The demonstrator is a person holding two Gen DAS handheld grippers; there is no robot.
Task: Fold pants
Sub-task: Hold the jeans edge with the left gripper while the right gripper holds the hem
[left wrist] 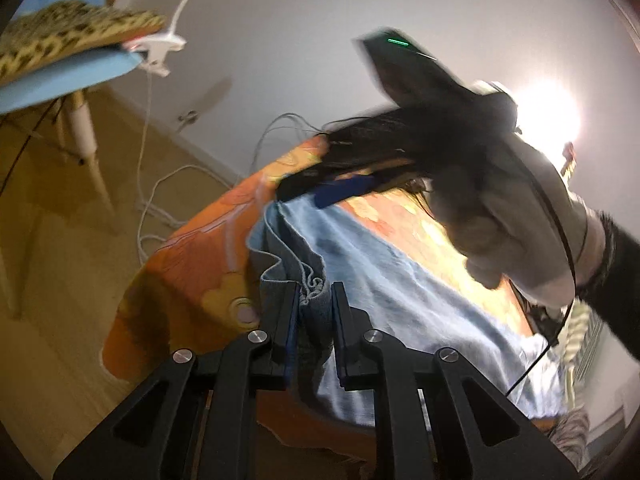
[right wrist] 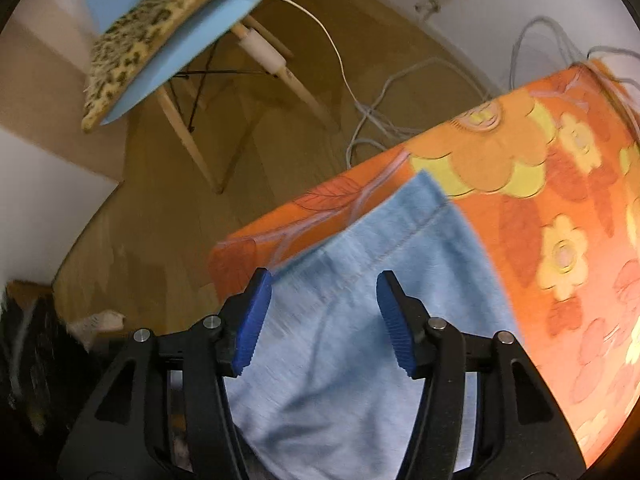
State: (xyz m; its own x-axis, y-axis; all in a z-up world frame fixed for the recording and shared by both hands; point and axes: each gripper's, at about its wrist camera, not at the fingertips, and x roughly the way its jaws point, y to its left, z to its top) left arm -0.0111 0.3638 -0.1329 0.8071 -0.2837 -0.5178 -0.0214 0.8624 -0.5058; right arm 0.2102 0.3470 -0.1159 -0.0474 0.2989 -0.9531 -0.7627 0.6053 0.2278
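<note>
Both wrist views close above orange cloth, sharing blue chair.

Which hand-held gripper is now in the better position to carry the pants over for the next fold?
Probably the left hand-held gripper: it is shut on a bunched edge of the pants. The right hand-held gripper is open above flat fabric.

Warm dim light, lamp glare (blown out), motion blur, fisheye edges

Bare orange tablecloth right of pants, chair, floor cables beyond
</note>
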